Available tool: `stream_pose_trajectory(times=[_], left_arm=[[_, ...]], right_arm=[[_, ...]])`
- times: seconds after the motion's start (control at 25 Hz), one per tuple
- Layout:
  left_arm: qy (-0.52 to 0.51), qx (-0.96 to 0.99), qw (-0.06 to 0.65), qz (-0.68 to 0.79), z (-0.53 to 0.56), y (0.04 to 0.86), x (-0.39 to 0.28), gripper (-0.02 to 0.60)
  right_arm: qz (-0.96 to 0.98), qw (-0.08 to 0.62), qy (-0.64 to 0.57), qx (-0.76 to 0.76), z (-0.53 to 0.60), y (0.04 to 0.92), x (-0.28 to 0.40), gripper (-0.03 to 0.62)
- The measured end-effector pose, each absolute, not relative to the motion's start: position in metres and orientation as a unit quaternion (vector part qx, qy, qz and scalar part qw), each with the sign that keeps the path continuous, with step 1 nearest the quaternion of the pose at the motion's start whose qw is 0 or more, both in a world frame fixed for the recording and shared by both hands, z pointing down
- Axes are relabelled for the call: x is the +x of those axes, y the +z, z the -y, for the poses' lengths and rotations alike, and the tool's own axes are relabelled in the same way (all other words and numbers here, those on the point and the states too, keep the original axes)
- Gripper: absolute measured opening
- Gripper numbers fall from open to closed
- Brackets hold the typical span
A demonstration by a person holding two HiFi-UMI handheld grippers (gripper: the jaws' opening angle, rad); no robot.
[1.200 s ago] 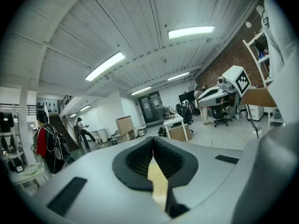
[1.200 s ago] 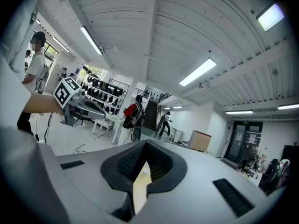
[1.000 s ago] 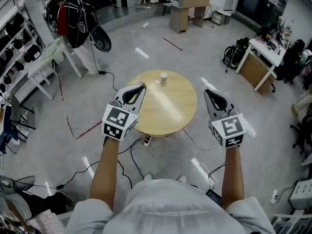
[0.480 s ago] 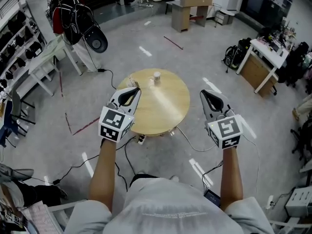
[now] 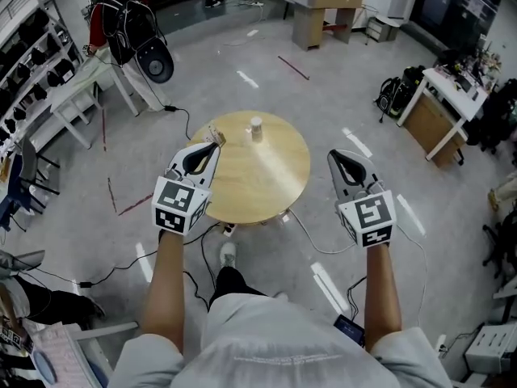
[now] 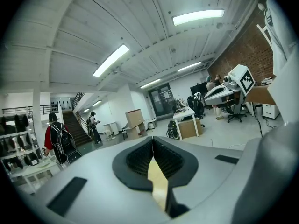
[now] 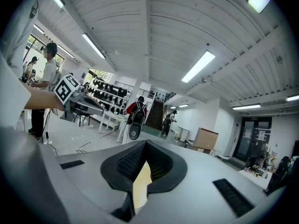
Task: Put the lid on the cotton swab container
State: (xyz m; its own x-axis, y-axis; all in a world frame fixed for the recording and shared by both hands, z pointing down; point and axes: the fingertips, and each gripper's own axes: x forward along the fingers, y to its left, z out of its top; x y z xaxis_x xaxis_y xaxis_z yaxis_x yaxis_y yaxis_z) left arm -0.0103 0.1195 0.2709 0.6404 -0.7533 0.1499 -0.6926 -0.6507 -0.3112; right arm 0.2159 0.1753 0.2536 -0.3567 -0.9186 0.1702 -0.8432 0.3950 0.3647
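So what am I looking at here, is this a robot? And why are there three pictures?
It is not a robot. A person holds a two-jaw gripper in each hand: the left gripper and the right gripper. The cubes with square markers are part of the grippers.

The top-down picture comes from a camera on the person's head. The other two come from a camera riding on each gripper, looking along its jaws into the room. In both of those, the jaws are together with nothing between them, so neither gripper holds anything.

Below the grippers stands a round wooden table. On its far side is a small pale container, most likely the cotton swab container, though it is too small to be sure.
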Motion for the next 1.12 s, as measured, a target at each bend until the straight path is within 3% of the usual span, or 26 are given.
stream_pose_trajectory(times=[1.12], left_arm=[[-0.139,-0.938,0.061,-0.313,0.181,0.343,-0.035,0.020]], right_arm=[[0.766,0.225,-0.063,0.599,0.084,0.301,0.151,0.028]])
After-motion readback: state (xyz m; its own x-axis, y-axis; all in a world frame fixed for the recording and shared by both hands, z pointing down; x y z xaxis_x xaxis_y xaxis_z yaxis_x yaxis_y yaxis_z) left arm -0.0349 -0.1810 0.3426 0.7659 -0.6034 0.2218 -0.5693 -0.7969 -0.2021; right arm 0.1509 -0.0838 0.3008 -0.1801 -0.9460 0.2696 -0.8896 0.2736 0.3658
